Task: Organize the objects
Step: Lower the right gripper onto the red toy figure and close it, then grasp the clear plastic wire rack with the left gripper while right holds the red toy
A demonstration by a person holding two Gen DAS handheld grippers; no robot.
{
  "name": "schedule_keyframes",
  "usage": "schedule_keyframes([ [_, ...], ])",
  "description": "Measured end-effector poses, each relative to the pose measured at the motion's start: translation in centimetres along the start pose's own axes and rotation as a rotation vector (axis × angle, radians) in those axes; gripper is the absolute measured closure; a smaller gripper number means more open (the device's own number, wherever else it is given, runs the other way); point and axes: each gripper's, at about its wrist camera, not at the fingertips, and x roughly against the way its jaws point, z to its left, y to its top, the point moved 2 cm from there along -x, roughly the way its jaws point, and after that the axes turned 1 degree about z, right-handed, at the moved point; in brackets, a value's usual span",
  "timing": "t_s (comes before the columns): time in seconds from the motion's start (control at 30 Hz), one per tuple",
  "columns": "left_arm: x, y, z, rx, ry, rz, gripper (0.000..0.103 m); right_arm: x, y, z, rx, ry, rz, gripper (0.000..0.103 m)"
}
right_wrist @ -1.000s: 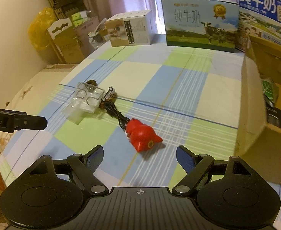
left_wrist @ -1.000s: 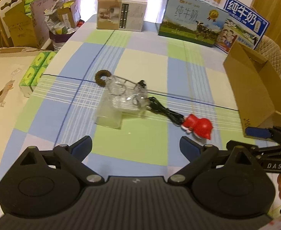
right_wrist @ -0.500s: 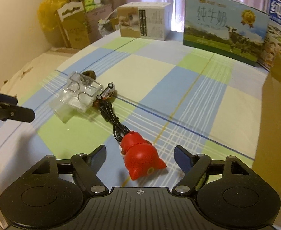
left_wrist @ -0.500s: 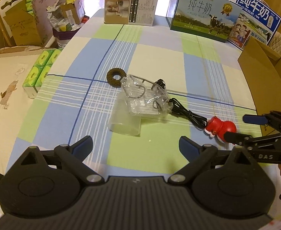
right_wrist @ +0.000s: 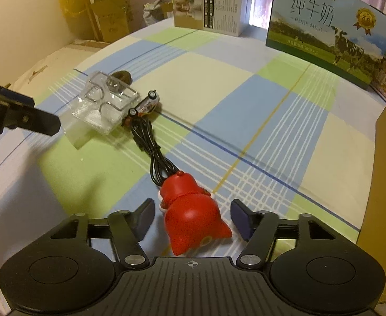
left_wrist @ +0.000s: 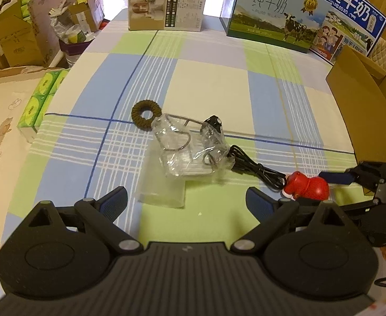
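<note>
A: Where is the red toy [right_wrist: 190, 210]?

B: It lies on the checked cloth [right_wrist: 235, 100], between the two fingers of the right gripper [right_wrist: 193, 218]. The jaws are wide and there is a gap on each side of the toy; I see no touch.

A: And the left gripper [left_wrist: 186, 197]?

B: Also wide, and it holds nothing. It hangs over the cloth, and a clear bag [left_wrist: 190, 150] with wire rings inside lies in front of it.

A: What is around the toy?

B: A black cable [right_wrist: 153, 150] runs from the toy's far end toward the bag. Near the cable's other end lies a small black and orange thing [right_wrist: 145, 104]; I cannot tell what it is. Behind the bag is a brown ring [left_wrist: 146, 113], touching it or just beside.

A: Does something stand in the way?

B: The cable is bundled right at the toy. To the right a cardboard box [left_wrist: 364, 105] stands open, near the toy. At the far edge stand a beige box [left_wrist: 166, 6] and two milk cartons [left_wrist: 277, 13].
</note>
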Motion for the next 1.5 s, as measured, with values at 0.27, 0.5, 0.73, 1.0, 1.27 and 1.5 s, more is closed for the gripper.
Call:
schedule_keyframes([
  [0.27,-1.8,1.7,-0.8,-0.038,0.022,0.0,0.006,0.5,-0.3,-2.2,-0.138,-0.076,-0.004,0.059],
  [0.5,-4.2,3.7,-1.8,-0.101,0.067,-0.009,0.005,1.3,-0.8,-4.6,-0.222,-0.108,-0.013,0.059],
  [0.73,-6.4,4.5,-2.2,-0.165,0.116,-0.001,0.006,1.5,-1.0,-5.1,-0.244,-0.098,-0.025,0.059],
  [1.0,-7.8,4.4,-2.4,-0.188,0.134,0.02,0.014,1.4,-1.1,-5.1,-0.246,-0.102,-0.027,0.059],
  [1.27,-7.3,4.2,-2.2,-0.184,0.119,0.001,0.02,1.5,-1.2,-5.0,-0.249,-0.101,-0.029,0.06],
  [1.5,-5.8,4.0,-1.8,-0.167,0.101,-0.011,0.021,1.6,-1.5,-4.9,-0.249,-0.103,-0.025,0.06],
])
